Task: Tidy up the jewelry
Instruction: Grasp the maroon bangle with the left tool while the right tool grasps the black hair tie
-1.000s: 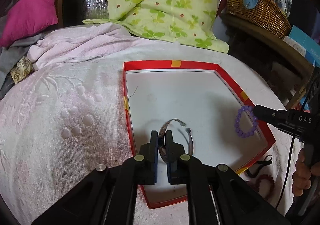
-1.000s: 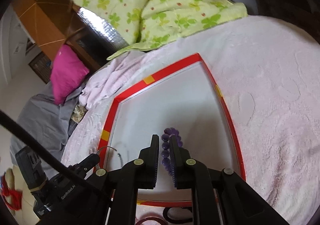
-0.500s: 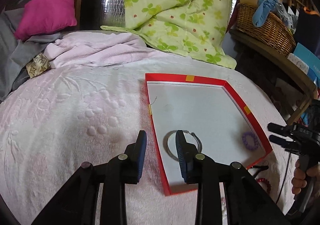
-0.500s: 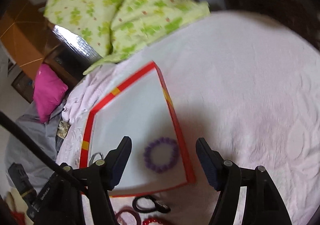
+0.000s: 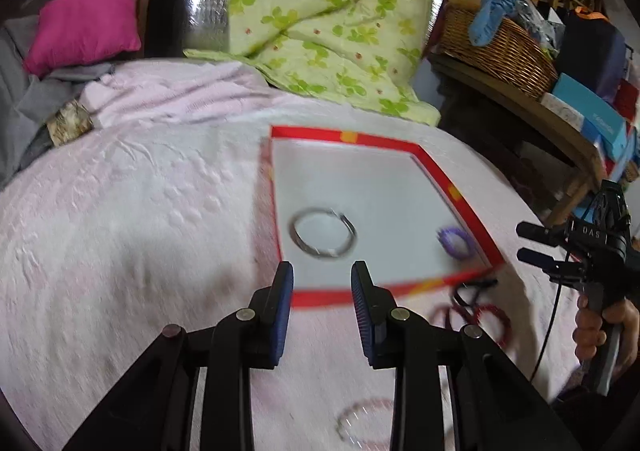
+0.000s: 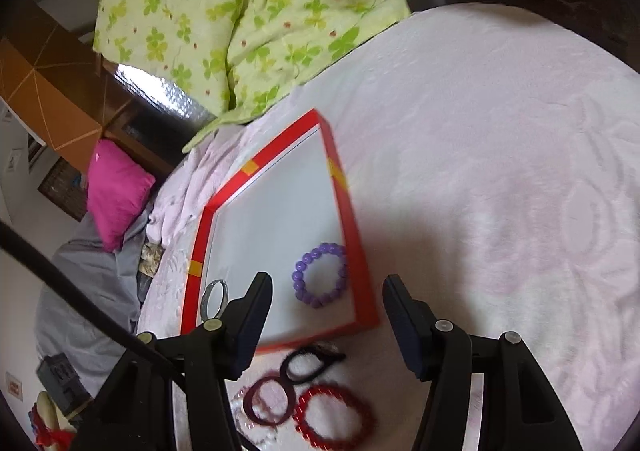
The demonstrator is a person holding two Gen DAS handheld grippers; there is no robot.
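Note:
A red box with a white floor (image 5: 304, 131) (image 6: 360, 251) lies on the pink bedspread. In it lie a silver bangle (image 5: 324, 233) (image 6: 216, 297) and a purple bead bracelet (image 5: 458, 243) (image 6: 320, 275). My left gripper (image 5: 322, 275) hovers open over the box's near edge, just short of the bangle, holding nothing. My right gripper (image 6: 328, 285) (image 5: 534, 243) stands wide at the box's near right corner. Its jaws are closing a little, and the pads touch nothing. The purple bracelet lies beneath them, free. Loose on the bedspread are a red bead bracelet (image 6: 334, 417) (image 5: 492, 321), a dark red ring (image 6: 268, 401) and a black band (image 6: 308, 365).
A pale bracelet (image 5: 360, 415) lies under my left gripper. A green floral quilt (image 5: 328, 11) and a pink pillow (image 5: 84, 15) sit behind the box. A wicker basket (image 5: 496, 47) stands on a shelf at the right. A hand (image 5: 600, 327) holds the right gripper.
Both grippers opened and let go: the silver bangle and the purple bracelet now lie in the box. Both grippers have drawn back towards the near edge, bringing the loose bracelets into view.

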